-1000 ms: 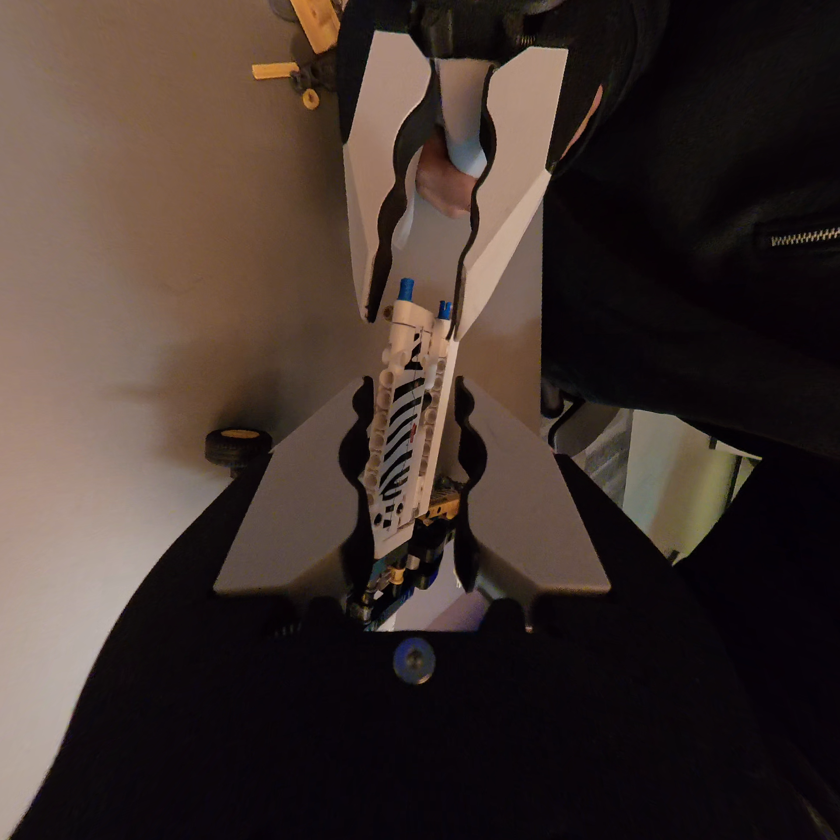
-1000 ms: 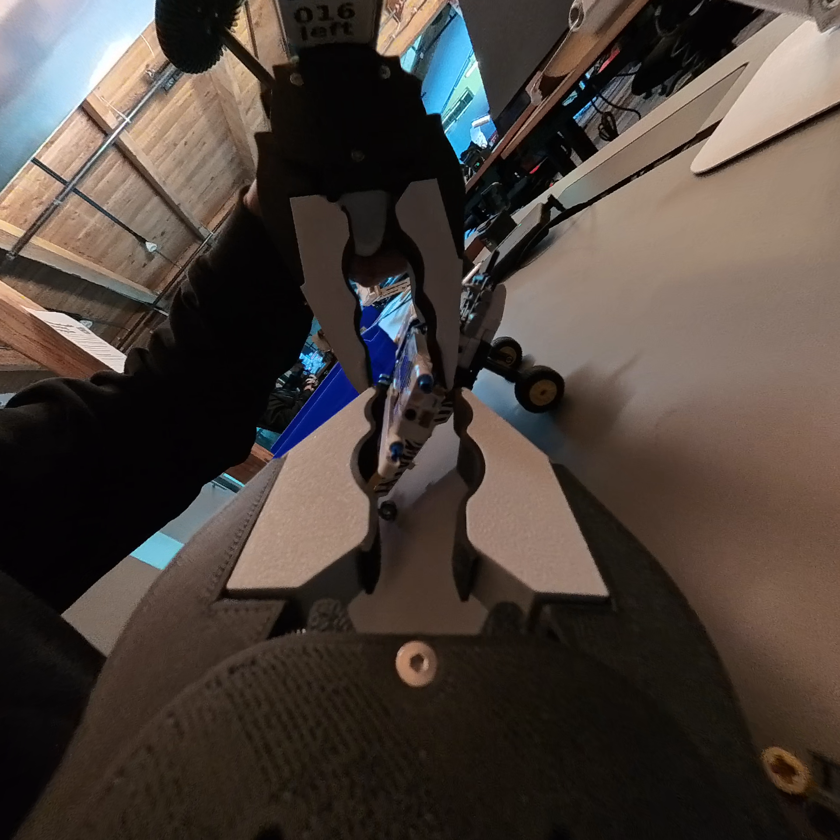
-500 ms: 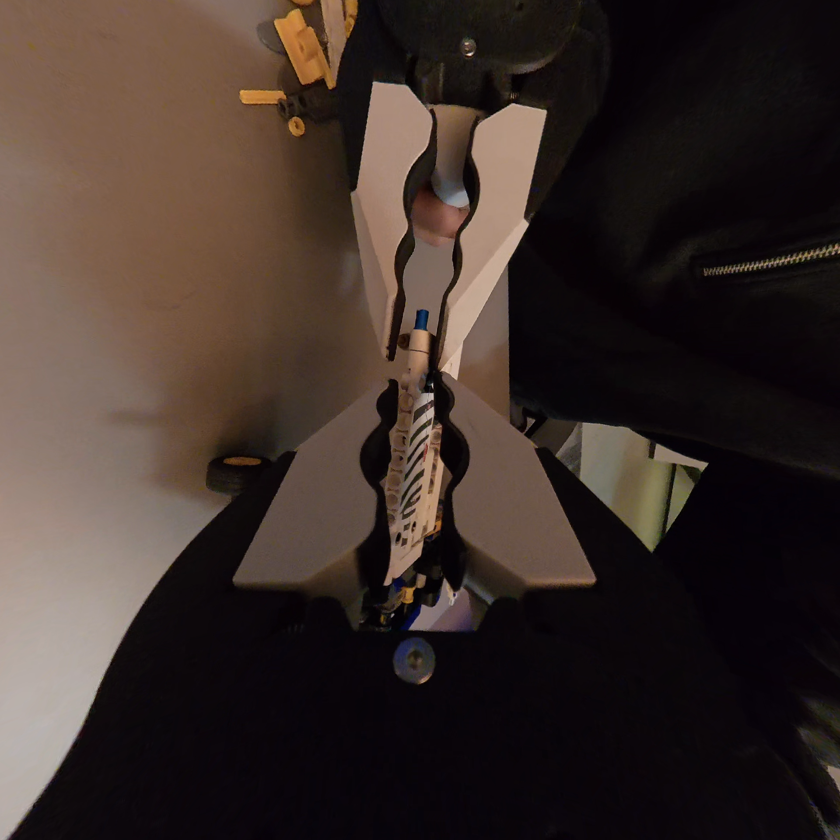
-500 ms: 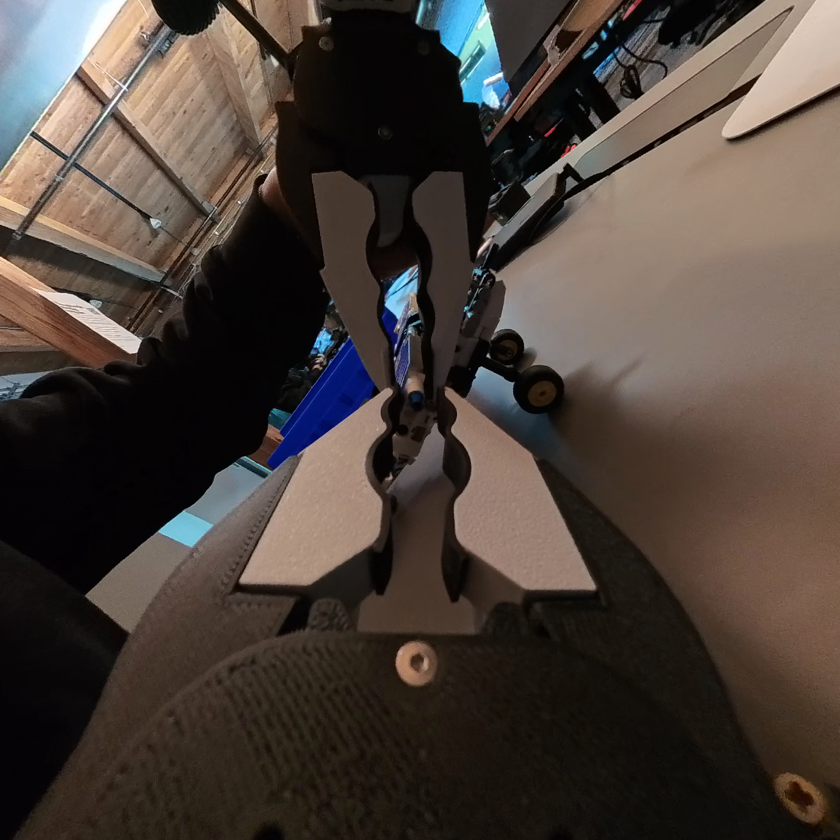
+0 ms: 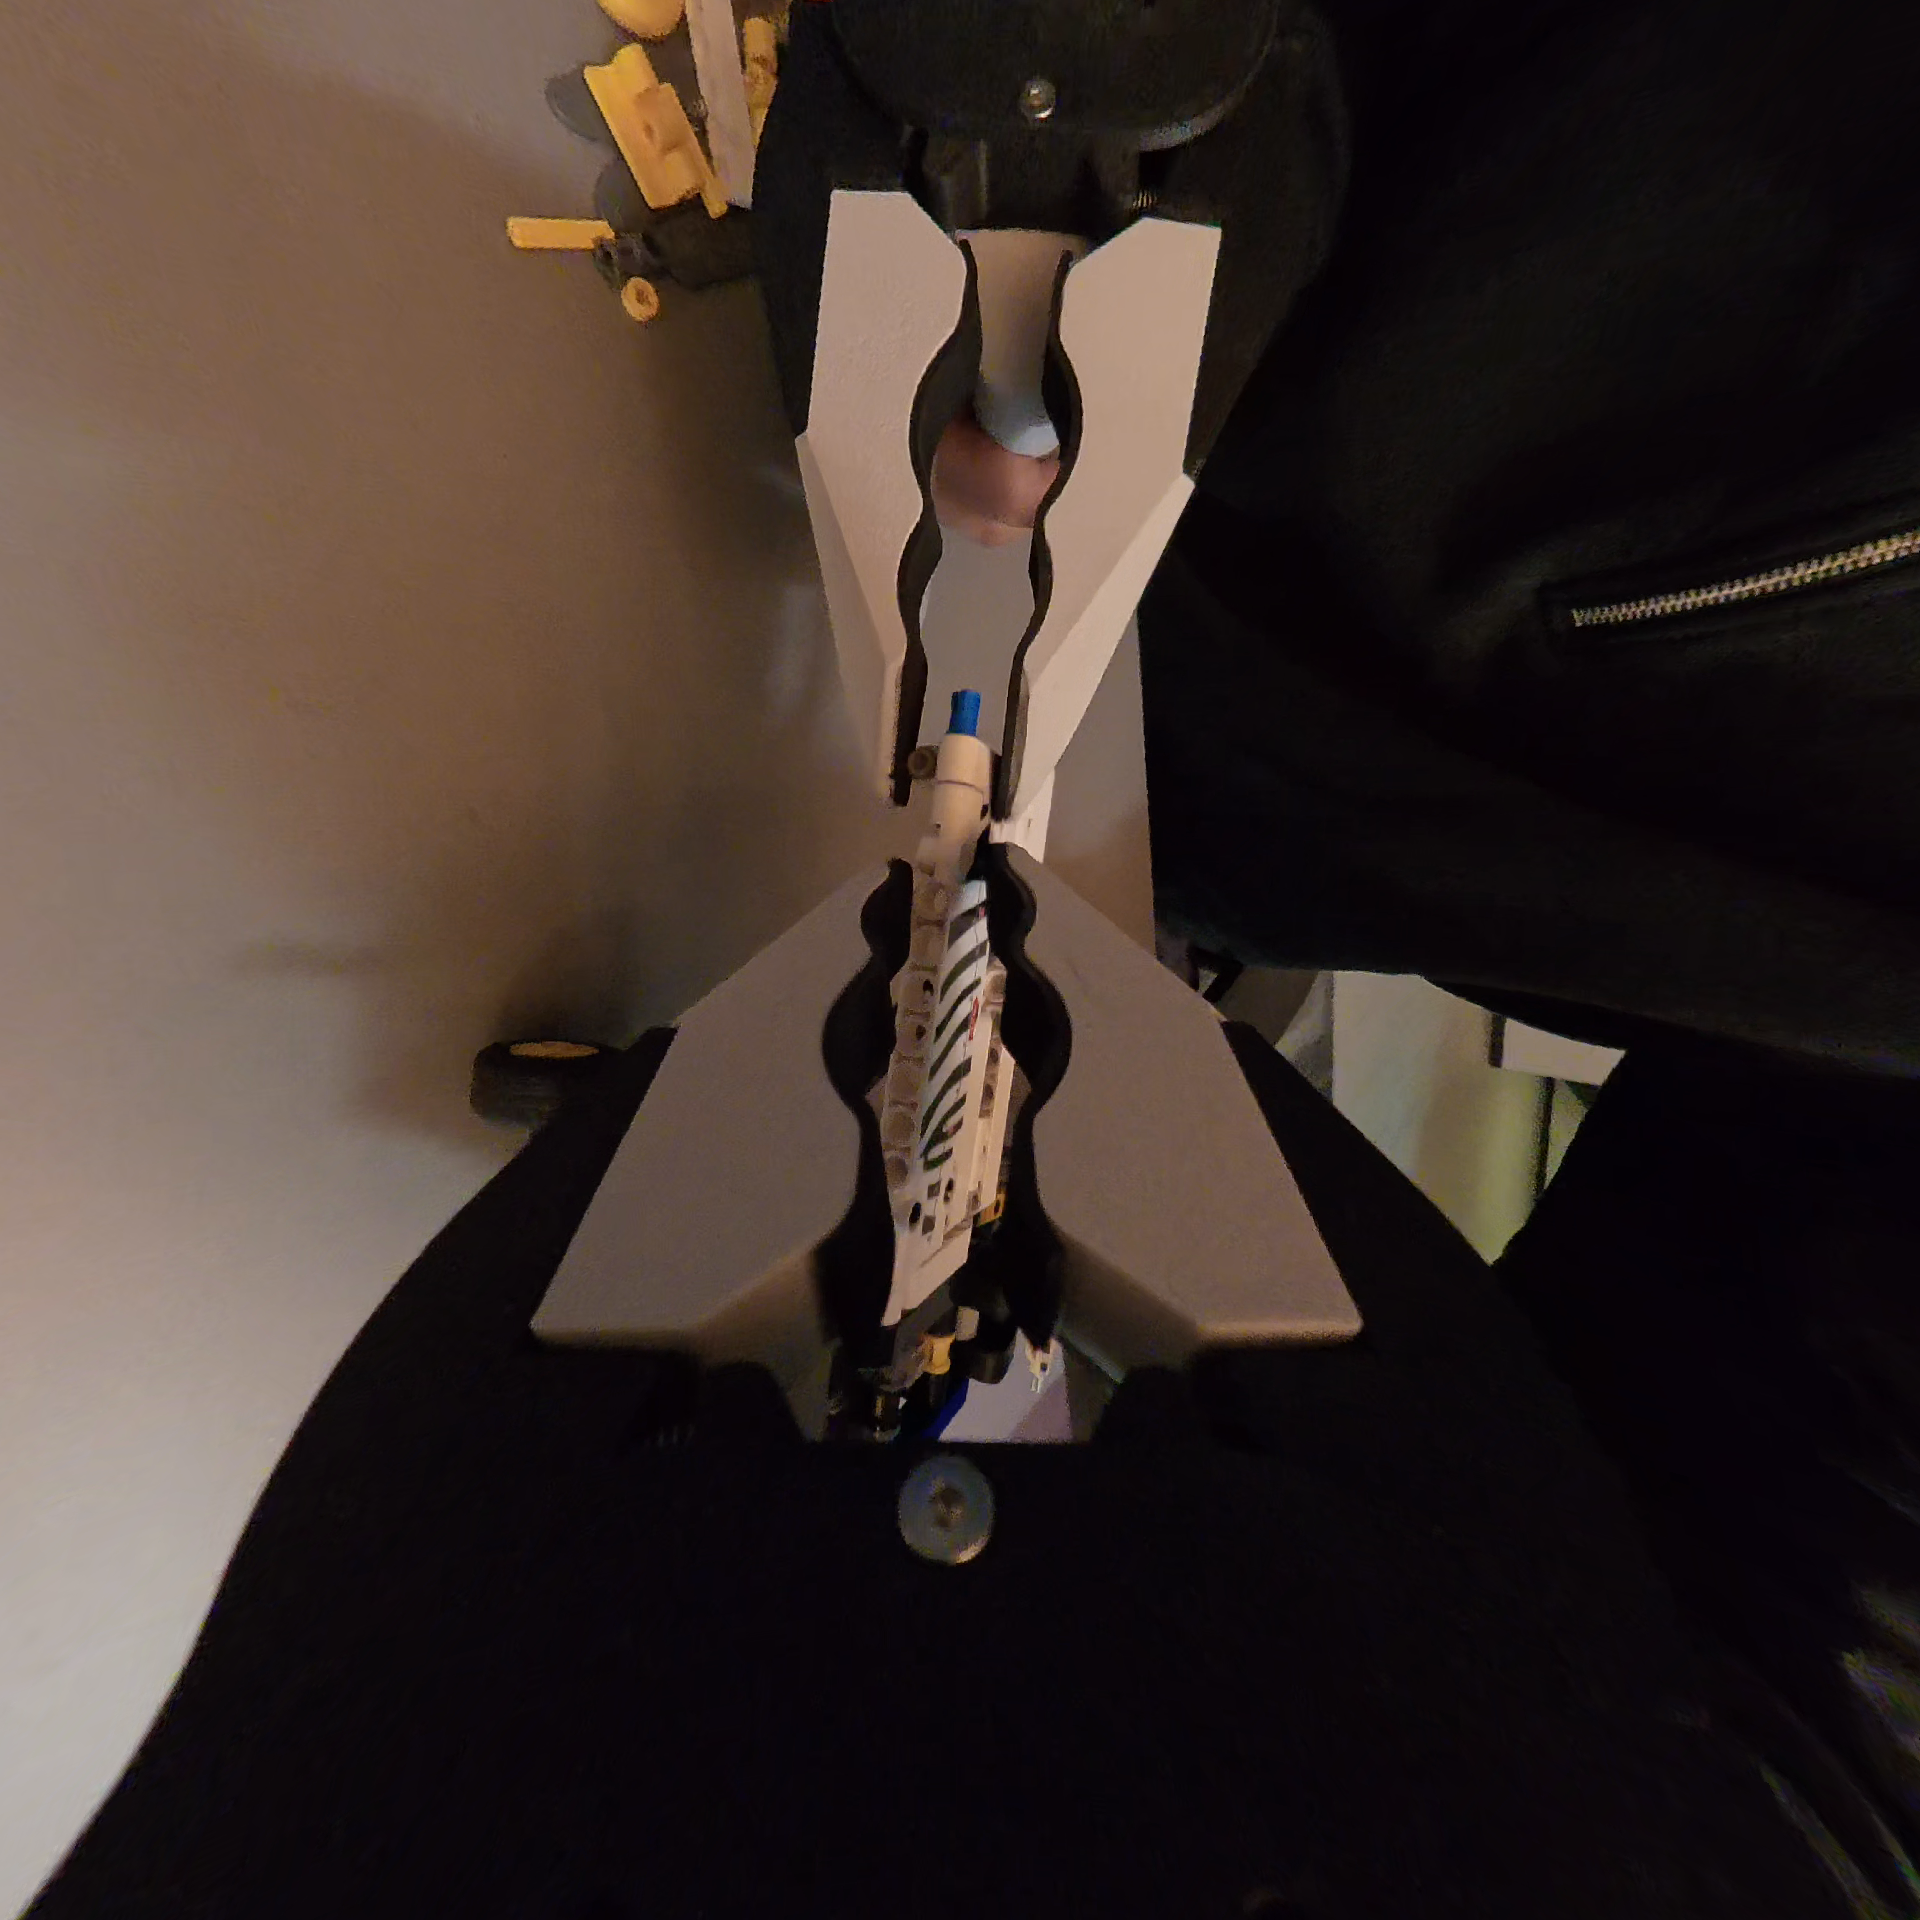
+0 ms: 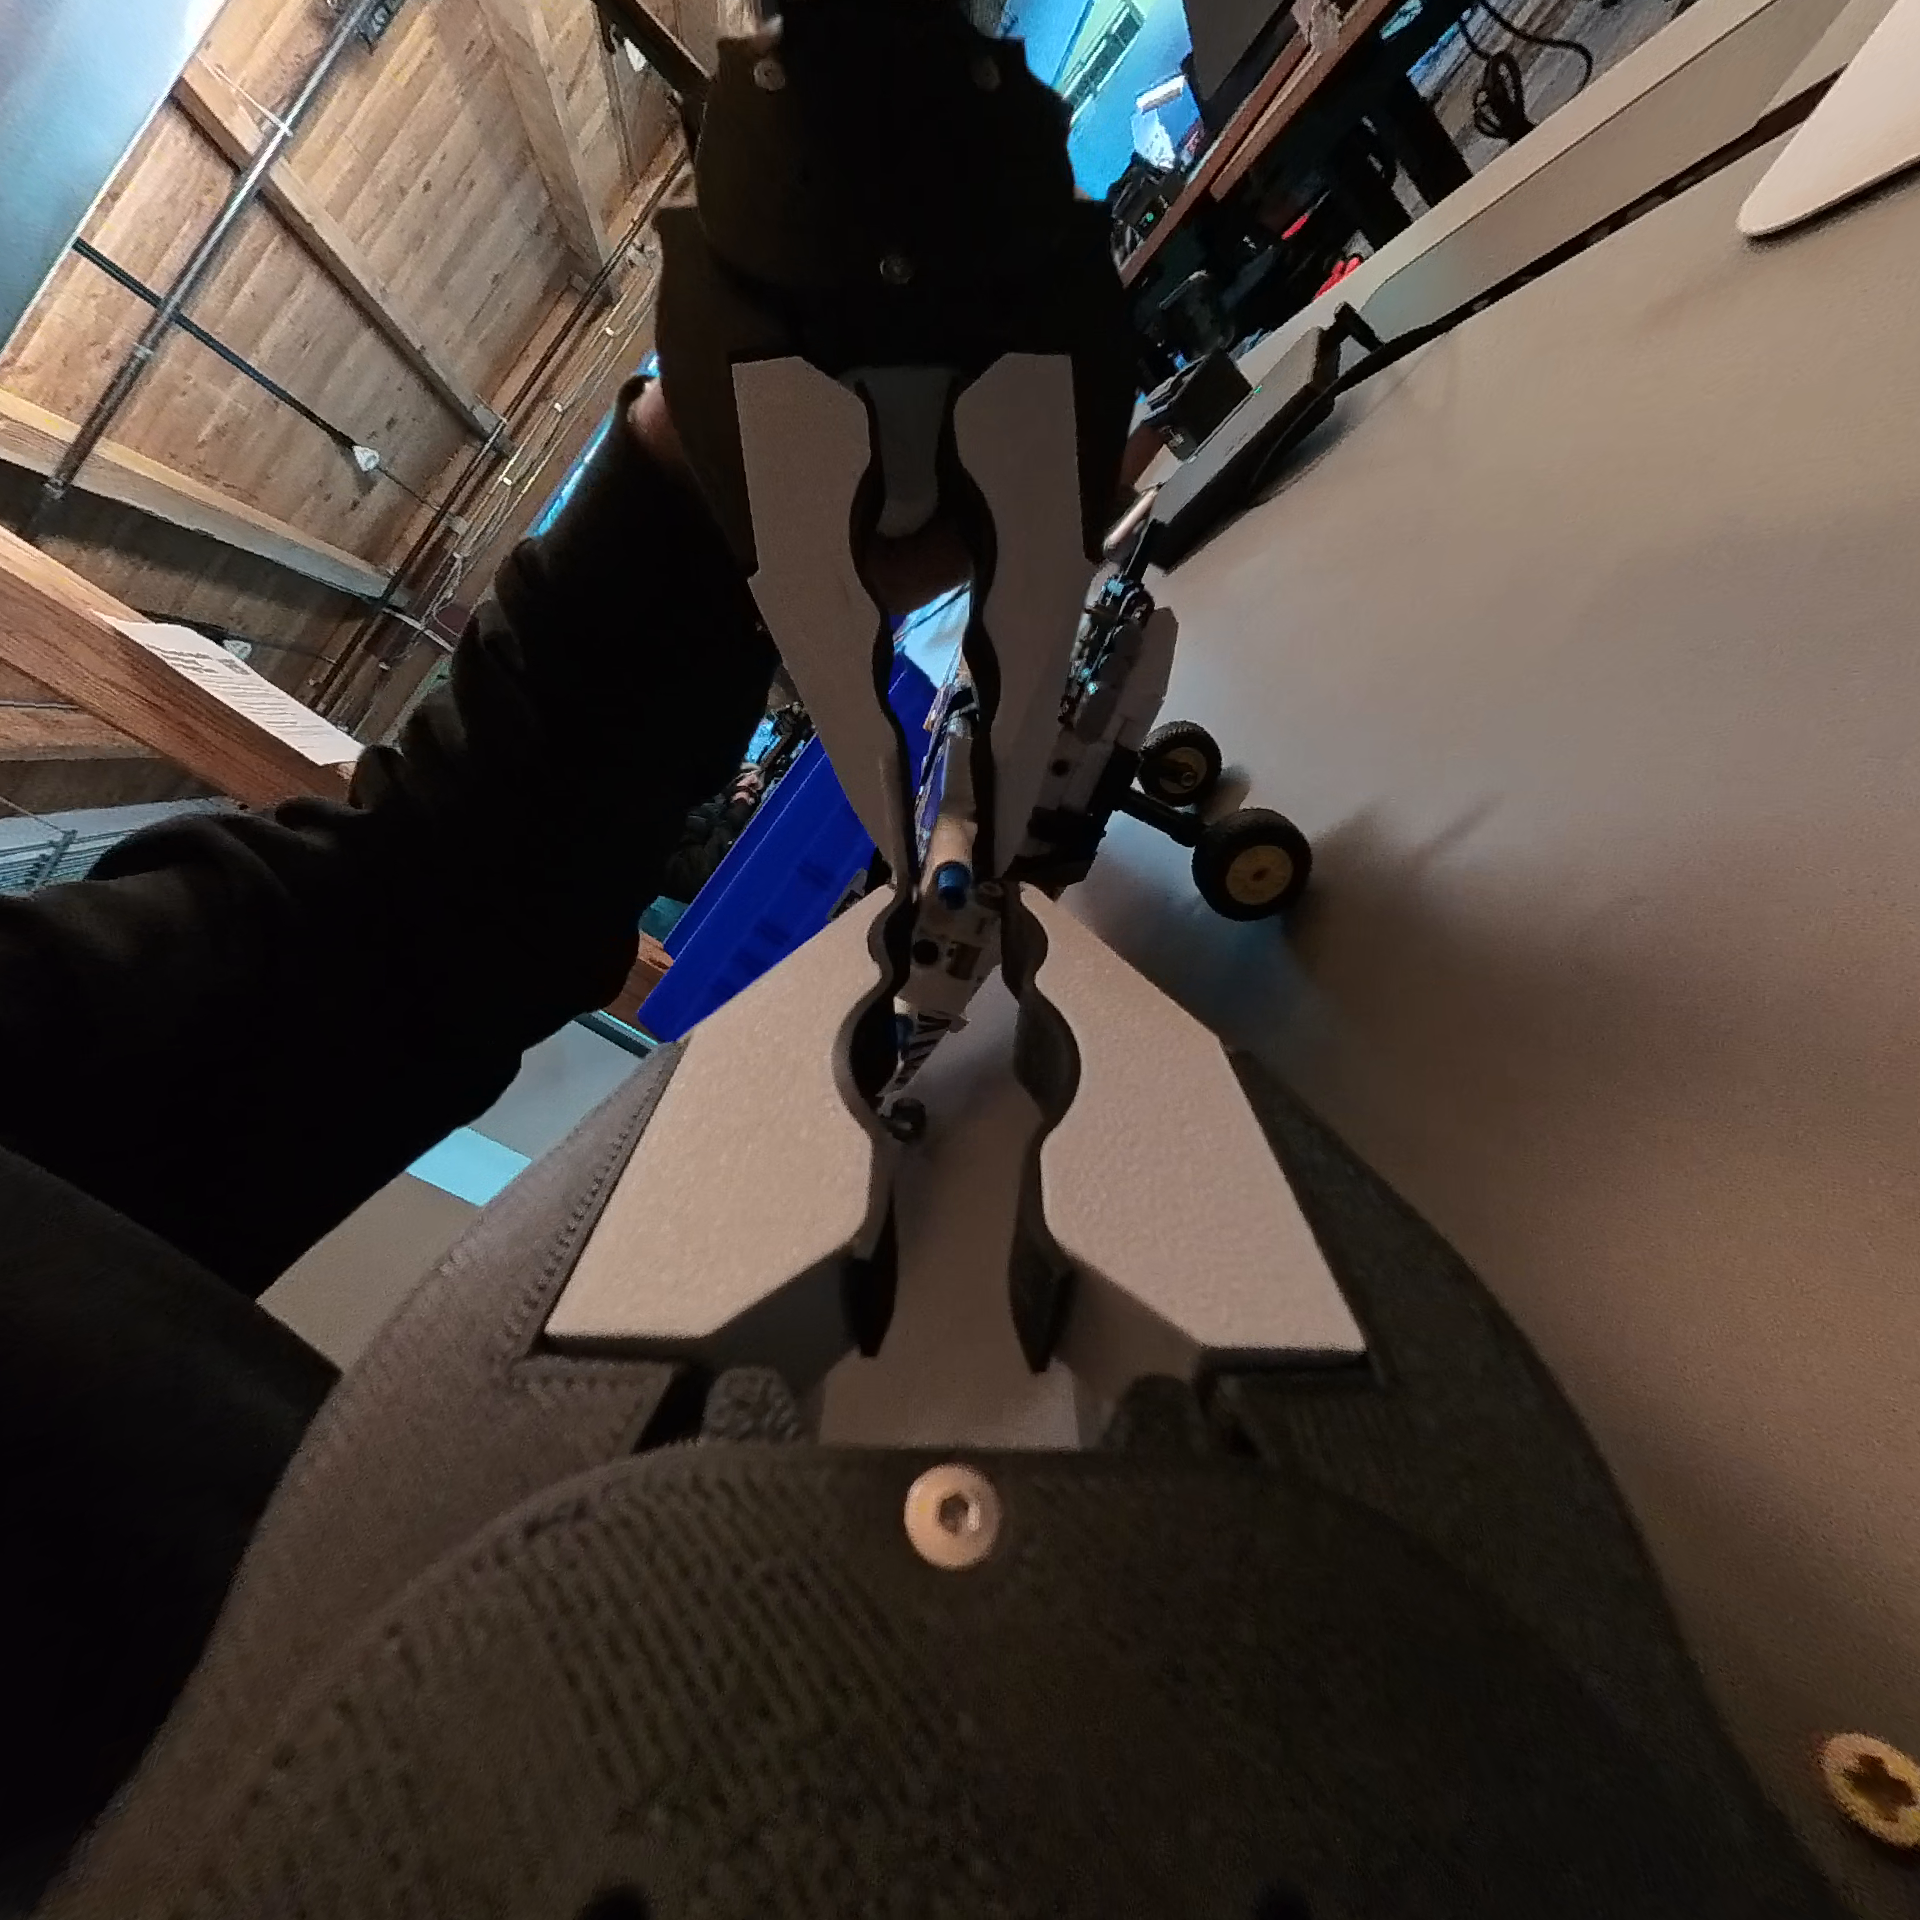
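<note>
A white toy-brick panel with black stripes stands edge-on between my left gripper's pads, which press on it. Its far end, a white connector with a blue pin, is clamped by my right gripper, which comes in from the top, tip to tip with the left. In the right wrist view my right gripper is shut on that same end, with the left gripper opposite. The panel belongs to a toy car with black wheels and yellow hubs.
Loose yellow toy parts lie on the grey table. One wheel shows beside my left finger. A blue bin, a black box with a cable and a white flat base lie farther off. Black sleeves frame both views. Left and right tips are no more than a few centimetres apart.
Both grippers have closed from a wider gap onto the striped panel. The panel has turned from facing the left camera to edge-on, and the right gripper has come closer, tip to tip.
</note>
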